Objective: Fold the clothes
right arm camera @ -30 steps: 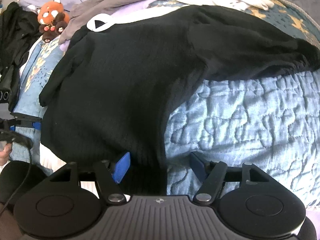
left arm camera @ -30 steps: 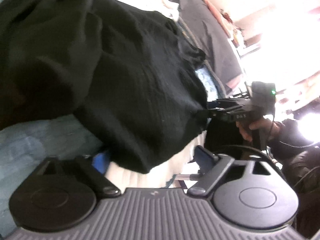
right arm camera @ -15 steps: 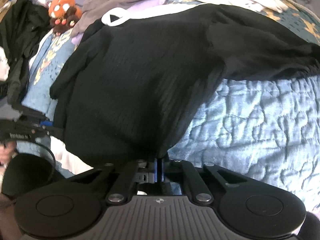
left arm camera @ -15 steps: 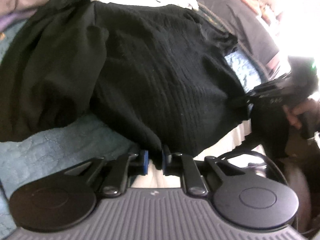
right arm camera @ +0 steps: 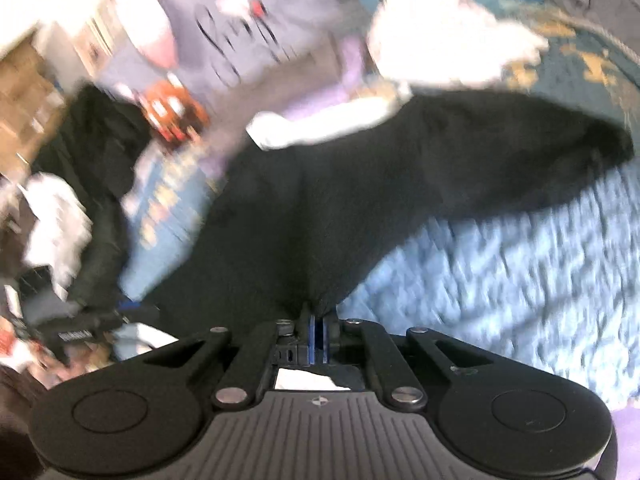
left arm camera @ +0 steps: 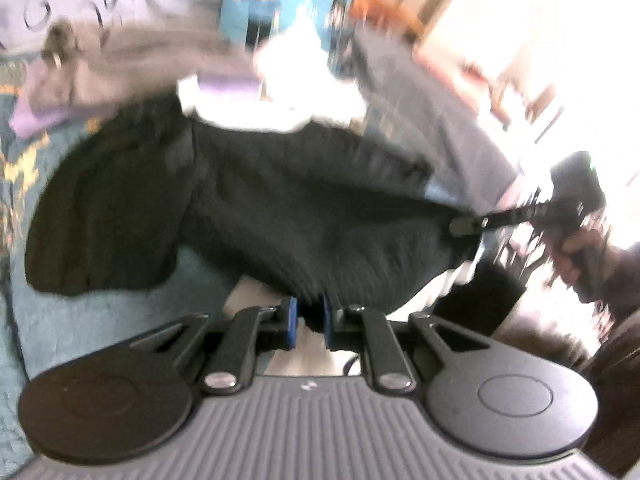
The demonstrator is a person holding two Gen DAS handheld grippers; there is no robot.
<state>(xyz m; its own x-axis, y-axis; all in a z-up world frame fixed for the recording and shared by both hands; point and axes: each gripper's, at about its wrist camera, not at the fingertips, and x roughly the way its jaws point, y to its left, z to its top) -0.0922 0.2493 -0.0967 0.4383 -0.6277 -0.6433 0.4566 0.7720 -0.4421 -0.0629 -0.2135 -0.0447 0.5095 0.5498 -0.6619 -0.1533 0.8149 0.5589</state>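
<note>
A black knit sweater (left arm camera: 280,208) lies spread on a blue quilted bedspread (left arm camera: 100,320), its lower hem lifted. My left gripper (left arm camera: 307,320) is shut on the hem, black cloth pinched between its blue pads. In the right wrist view the same black sweater (right arm camera: 360,208) rises in a tent to my right gripper (right arm camera: 318,328), which is shut on another part of the hem. The right gripper (left arm camera: 476,224) also shows in the left wrist view at the right, held by a hand (left arm camera: 576,252), clamped on the sweater's edge. Both views are motion-blurred.
Beyond the sweater lie a white garment (right arm camera: 448,40), grey and lilac clothes (left arm camera: 120,64) and a blue printed pillow (left arm camera: 280,4). A red plush toy (right arm camera: 172,112) and dark clothes (right arm camera: 100,128) sit at the left. The quilted bedspread (right arm camera: 520,272) stretches to the right.
Both grippers went from open around the hem to shut on it, then rose, lifting the sweater's lower edge off the bed. The views tilted up toward the far pillows.
</note>
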